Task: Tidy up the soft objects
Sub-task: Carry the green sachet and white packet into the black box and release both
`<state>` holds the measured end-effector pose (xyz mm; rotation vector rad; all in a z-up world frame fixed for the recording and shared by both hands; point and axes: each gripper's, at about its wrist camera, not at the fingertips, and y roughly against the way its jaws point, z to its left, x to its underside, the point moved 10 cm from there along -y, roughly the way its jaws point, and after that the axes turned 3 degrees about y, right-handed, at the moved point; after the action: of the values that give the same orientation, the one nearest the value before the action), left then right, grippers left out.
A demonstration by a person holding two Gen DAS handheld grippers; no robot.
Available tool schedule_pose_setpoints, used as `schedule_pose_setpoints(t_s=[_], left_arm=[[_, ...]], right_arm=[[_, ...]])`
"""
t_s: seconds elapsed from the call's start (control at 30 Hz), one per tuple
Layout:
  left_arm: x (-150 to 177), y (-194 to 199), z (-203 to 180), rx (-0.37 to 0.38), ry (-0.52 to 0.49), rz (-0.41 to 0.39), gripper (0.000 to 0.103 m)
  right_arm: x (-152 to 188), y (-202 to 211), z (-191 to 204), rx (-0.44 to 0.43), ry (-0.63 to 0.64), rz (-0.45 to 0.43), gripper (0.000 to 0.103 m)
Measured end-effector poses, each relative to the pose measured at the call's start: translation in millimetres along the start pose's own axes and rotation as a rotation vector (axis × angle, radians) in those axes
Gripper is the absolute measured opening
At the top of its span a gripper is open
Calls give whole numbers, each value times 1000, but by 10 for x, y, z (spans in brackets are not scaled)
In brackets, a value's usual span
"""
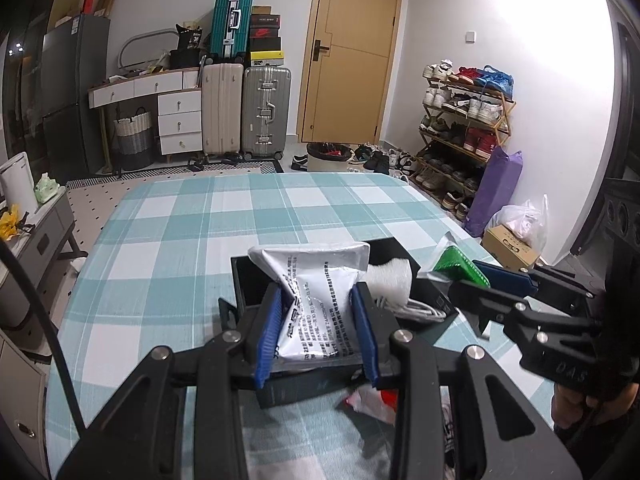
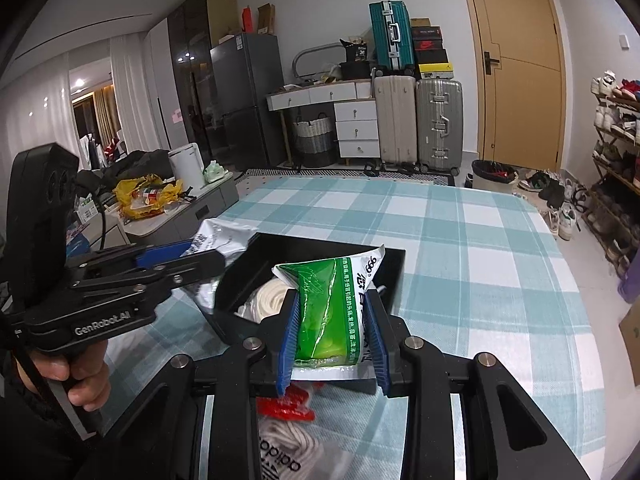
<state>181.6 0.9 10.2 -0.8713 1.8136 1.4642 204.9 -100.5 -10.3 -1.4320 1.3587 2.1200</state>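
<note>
Left wrist view: a crinkled white packet (image 1: 316, 300) printed with black text, pinched between the left gripper's (image 1: 318, 338) blue fingers (image 1: 269, 334), above the black box (image 1: 248, 280).

Right wrist view: a green-and-white sachet (image 2: 328, 312), glossy, grasped between the right gripper's (image 2: 331, 350) fingers (image 2: 289, 346), over the same box on the checked counter (image 2: 480, 280).

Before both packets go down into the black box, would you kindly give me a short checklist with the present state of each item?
1. Left gripper shut on the silver packet: ok.
2. Right gripper shut on the green packet: ok.
3. Black box open at the top: ok.
4. Free room in the box beside the white roll and white cable: cannot tell.
5. The two grippers apart from each other: ok.
6. Red wrapper and printed bag on the checked cloth still unsorted: not ok.
</note>
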Motion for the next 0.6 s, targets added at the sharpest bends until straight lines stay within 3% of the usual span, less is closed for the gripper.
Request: schedule_pose_setpoints(t_s=[0.6], left_arm=[[-2, -374, 88, -46, -13, 33, 34]], right_arm=[[-42, -504, 72, 14, 47, 89, 31]])
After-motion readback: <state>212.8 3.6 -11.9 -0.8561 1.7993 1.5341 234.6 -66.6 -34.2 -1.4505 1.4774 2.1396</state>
